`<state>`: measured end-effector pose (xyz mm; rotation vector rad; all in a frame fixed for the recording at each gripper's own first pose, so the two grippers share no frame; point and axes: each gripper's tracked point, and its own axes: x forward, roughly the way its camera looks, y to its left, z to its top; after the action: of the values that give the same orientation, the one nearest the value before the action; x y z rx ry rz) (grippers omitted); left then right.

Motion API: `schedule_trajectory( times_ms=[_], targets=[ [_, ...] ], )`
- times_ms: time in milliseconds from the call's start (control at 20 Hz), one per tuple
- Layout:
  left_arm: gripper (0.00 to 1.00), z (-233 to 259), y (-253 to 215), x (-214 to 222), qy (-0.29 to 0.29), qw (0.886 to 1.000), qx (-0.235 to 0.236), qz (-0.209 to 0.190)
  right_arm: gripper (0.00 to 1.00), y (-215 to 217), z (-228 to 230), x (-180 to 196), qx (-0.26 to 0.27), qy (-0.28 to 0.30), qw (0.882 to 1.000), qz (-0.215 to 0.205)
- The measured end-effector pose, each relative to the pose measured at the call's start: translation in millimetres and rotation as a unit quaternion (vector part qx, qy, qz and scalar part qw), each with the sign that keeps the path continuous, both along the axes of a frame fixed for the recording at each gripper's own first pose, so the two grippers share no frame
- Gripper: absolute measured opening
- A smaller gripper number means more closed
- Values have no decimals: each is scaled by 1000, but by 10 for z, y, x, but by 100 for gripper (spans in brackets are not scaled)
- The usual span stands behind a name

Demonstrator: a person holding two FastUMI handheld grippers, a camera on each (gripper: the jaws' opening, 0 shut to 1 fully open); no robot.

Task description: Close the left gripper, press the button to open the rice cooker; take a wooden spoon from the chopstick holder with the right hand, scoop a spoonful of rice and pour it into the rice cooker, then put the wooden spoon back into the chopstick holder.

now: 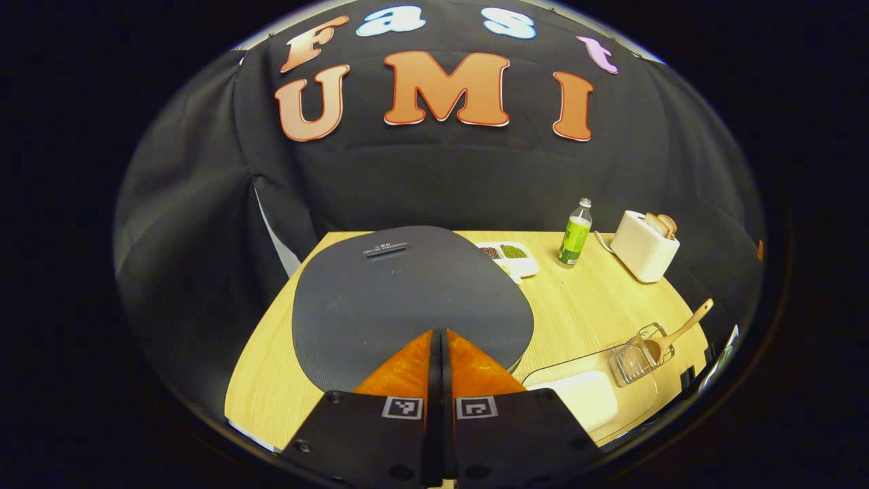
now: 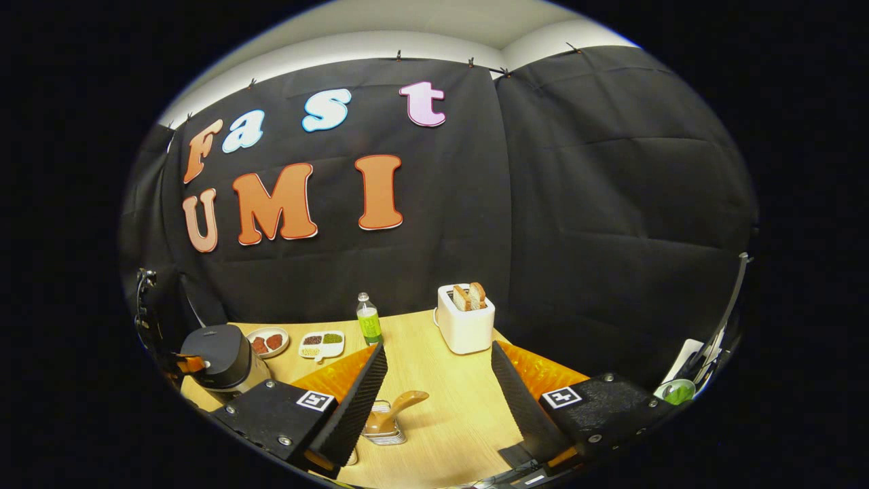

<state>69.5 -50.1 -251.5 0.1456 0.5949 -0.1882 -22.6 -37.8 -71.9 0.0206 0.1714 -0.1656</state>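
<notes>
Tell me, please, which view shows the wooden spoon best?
The left gripper view: the wooden spoon shows whole, handle slanting up out of the chopstick holder. In the right gripper view the right gripper's finger hides part of it.

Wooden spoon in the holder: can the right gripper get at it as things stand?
Probably yes. The right gripper is open, and the wooden spoon leans out of the chopstick holder just ahead, nothing between them.
</notes>
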Motion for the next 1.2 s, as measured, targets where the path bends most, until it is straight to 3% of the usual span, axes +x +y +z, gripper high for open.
schedule_trajectory(
  times_ms=[50, 100, 150, 200, 350, 400, 550, 600, 700, 750, 800, 850, 1050, 1200],
  targets=[
    [0, 46, 0, -12, 1, 1000, -8, 7, 95, 9, 18, 8, 4, -4, 1000, 3],
    [4, 112, 4, -18, 5, 1000, -17, 18, 95, 26, 41, 15, 5, -7, 1000, 5],
    [0, 259, 26, 10, -14, 999, -24, 23, 95, 33, 52, 25, 5, -10, 1000, 7],
    [4, 454, 52, 50, -44, 999, -18, 23, 95, 31, 62, 36, 6, -12, 1000, 8],
    [0, 1333, 124, 143, -150, 988, 17, 25, 95, 72, 37, 57, 19, -13, 1000, 16],
    [4, 1616, 105, 101, -176, 984, 10, 23, 95, 87, 17, 72, 24, -13, 999, 20],
    [4, 2226, 52, -13, -229, 973, -13, 17, 95, 112, -86, 149, 41, -8, 999, 30],
    [4, 2331, 43, -55, -239, 971, -14, 15, 99, 125, -133, 181, 48, -4, 998, 34],
    [0, 2471, 36, -179, -247, 969, -22, 12, 95, 170, -259, 242, 58, 7, 997, 46],
    [0, 2521, 28, -215, -249, 968, -27, 12, 99, 158, -313, 288, 63, 11, 997, 50],
    [4, 2543, 35, -252, -248, 968, -33, 15, 95, 156, -380, 326, 71, 16, 996, 54],
    [0, 2565, 70, -283, -246, 968, -36, 21, 95, 152, -474, 371, 82, 23, 995, 55],
    [5, 2671, 393, -399, -254, 964, -30, 69, 94, 121, -912, 507, 134, 62, 987, 57],
    [25, 2729, 582, -511, -266, 959, -21, 97, 95, 149, -1223, 583, 175, 93, 978, 58]
  ],
)
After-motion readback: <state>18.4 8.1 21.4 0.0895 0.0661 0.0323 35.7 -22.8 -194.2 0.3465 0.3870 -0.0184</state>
